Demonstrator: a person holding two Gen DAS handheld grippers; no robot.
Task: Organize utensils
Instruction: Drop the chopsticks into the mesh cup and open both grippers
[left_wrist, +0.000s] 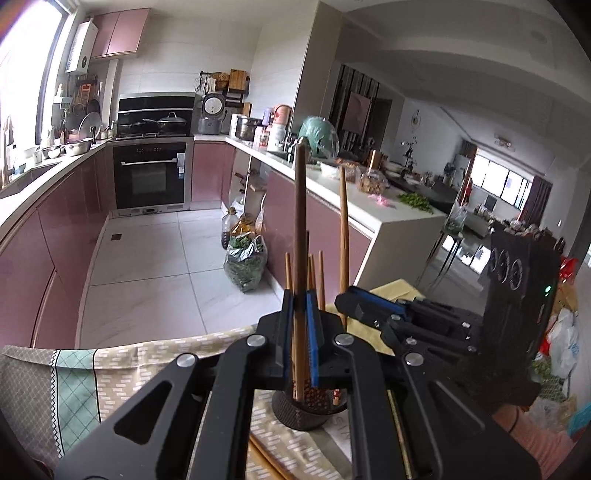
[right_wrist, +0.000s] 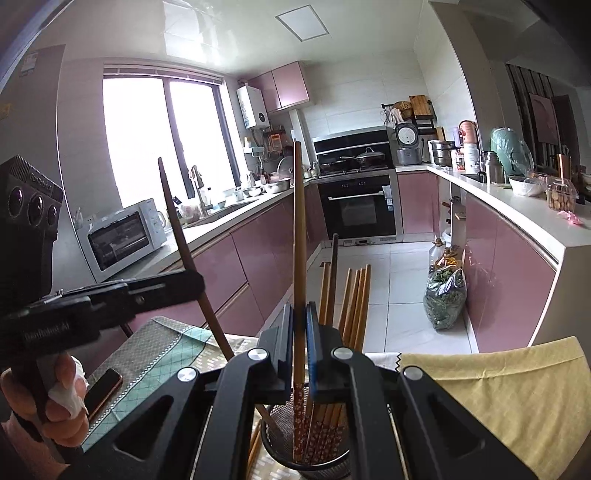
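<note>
In a pink-cabinet kitchen, the left gripper (left_wrist: 300, 295) clamps a dark chopstick (left_wrist: 300, 221) upright, while the right gripper (right_wrist: 300, 314) clamps a lighter chopstick (right_wrist: 299, 240), both above a mesh holder (right_wrist: 280, 446) of chopsticks on a patterned cloth (right_wrist: 155, 339).

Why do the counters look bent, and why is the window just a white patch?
Right wrist view: the fisheye lens bows the counter and darkens the corners; daylight overexposes the window. Left wrist view: the same curving, with window glare at the upper left; the chopstick in the left gripper stays sharp.
</note>
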